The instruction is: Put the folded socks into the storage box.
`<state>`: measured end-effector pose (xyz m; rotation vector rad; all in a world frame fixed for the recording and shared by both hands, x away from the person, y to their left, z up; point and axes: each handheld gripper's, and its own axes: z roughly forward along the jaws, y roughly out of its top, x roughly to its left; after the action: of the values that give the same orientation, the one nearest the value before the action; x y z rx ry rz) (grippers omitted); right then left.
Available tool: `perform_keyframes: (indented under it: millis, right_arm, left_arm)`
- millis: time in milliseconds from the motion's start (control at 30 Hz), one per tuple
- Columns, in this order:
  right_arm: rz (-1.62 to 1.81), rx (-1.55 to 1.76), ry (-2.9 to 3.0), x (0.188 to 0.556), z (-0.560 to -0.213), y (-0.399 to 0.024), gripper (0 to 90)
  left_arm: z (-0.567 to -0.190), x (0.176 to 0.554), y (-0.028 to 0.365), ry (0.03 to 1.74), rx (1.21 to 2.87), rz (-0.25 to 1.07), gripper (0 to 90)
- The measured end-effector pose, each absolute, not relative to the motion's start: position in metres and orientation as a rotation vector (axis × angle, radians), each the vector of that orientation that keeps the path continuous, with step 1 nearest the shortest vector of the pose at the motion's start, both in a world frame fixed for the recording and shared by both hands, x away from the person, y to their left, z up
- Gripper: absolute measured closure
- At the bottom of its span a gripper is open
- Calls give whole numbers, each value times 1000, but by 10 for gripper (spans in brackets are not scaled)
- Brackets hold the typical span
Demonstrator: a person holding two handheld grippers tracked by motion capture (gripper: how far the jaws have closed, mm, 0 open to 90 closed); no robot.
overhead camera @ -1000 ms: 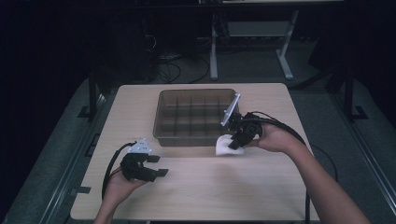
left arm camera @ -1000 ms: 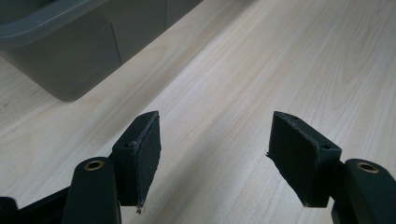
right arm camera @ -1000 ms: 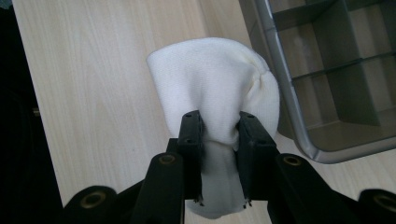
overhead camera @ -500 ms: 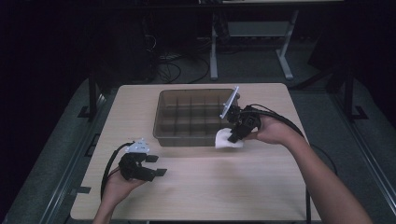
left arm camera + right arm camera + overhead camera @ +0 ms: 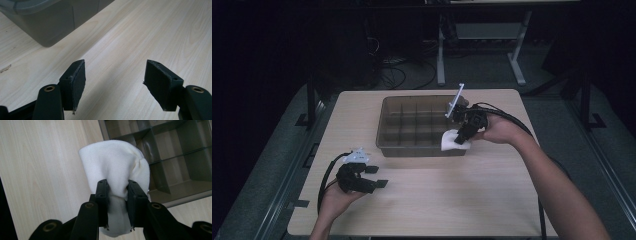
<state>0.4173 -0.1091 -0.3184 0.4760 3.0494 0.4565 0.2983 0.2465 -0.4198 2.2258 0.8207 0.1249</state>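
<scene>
Here the right tongs (image 5: 117,192) are clenched on a white rolled cloth (image 5: 115,165); in the right gripper view both black pads press into its lower part, and the rounded bulk of the cloth bulges out beyond them. Taking the grey divided bin (image 5: 412,125) as the landmark, the cloth (image 5: 453,140) hangs at the bin's near right corner, over the near rim where the bin wall meets the bench (image 5: 462,200). In the right gripper view part of the cloth lies over the open compartments and part over the bare wood beside the bin, so it straddles the rim rather than sitting in any one compartment; whether it touches the rim I cannot tell. The right tongs (image 5: 460,136) come at it from the bin's right side, with the hand behind them and the cable trailing off along the forearm. The grey plate on top of that gripper stands tilted above the bin's right wall.

The left tongs (image 5: 374,176) are released: in the left gripper view the two pads (image 5: 75,82) stand wide apart with only bare wood between them. They sit well in front of the bin's near left corner, low over the bench, with the bin (image 5: 50,22) showing at the upper left of that view.
</scene>
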Motion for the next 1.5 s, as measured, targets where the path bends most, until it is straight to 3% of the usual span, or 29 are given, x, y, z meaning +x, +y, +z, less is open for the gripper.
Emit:
perform_keyframes:
  millis: [1500]
  right_arm:
    - [468, 575, 3068, 471, -360, -116, 726]
  left_arm:
    - [-425, 298, 256, 861, 2222, 118, 322]
